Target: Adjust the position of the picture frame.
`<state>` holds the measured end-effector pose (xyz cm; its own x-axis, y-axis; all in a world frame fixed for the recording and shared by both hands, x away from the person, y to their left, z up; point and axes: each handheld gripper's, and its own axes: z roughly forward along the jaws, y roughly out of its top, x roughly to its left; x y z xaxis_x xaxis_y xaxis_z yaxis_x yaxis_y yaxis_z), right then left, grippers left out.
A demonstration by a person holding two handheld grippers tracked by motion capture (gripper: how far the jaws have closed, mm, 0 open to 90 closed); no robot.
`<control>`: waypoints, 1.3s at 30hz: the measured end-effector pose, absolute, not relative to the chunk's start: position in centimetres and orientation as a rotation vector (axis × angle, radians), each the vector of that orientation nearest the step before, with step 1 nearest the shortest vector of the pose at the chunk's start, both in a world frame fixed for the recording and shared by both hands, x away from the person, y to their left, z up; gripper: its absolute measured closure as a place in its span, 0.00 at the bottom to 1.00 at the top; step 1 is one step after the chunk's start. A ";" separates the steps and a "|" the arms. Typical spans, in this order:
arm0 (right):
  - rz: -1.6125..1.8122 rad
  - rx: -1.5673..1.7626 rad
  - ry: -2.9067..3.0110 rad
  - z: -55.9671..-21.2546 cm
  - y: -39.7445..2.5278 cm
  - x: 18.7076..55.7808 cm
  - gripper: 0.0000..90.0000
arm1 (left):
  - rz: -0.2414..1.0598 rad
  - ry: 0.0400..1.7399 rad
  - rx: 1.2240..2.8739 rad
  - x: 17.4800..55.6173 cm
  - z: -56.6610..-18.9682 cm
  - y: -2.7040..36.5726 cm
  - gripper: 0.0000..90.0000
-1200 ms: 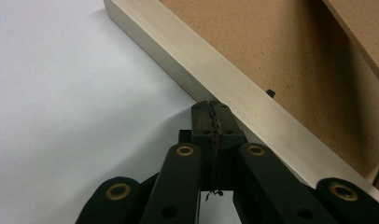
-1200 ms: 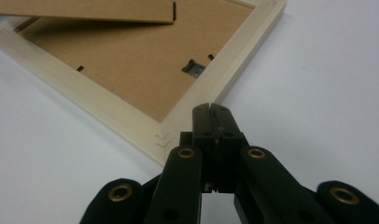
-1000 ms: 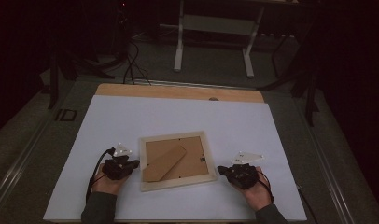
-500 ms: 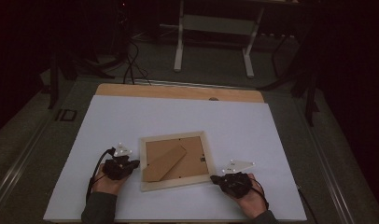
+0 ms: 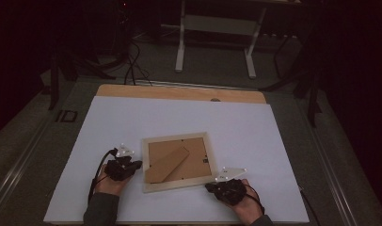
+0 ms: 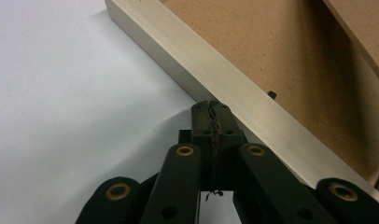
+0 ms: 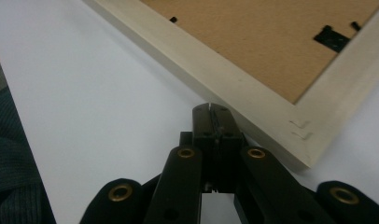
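Pale wooden frame (image 5: 179, 161), apparently face-down.

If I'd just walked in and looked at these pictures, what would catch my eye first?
Most likely the pale wooden picture frame lying face down in the middle of the white table, its brown backing board and fold-out stand facing up. Next, the two black hand-held tools: the left gripper, jaws shut, at the frame's left edge, and the right gripper, also shut, at its near right corner.
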<state>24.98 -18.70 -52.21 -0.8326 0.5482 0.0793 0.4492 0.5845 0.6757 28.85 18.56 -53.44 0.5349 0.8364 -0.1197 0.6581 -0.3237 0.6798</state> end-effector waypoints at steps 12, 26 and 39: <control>1.063 0.784 2.698 -52.8 -16.9 25.1 1.00 | 0.355 1.189 2.097 29.8 -53.4 17.6 1.00; 1.046 0.673 2.710 -53.0 -14.5 25.3 1.00 | 0.364 1.177 2.086 30.9 -53.6 16.5 1.00; 1.064 0.642 2.718 -53.1 -12.7 25.8 1.00 | 0.363 1.163 2.074 31.6 -53.7 15.9 1.00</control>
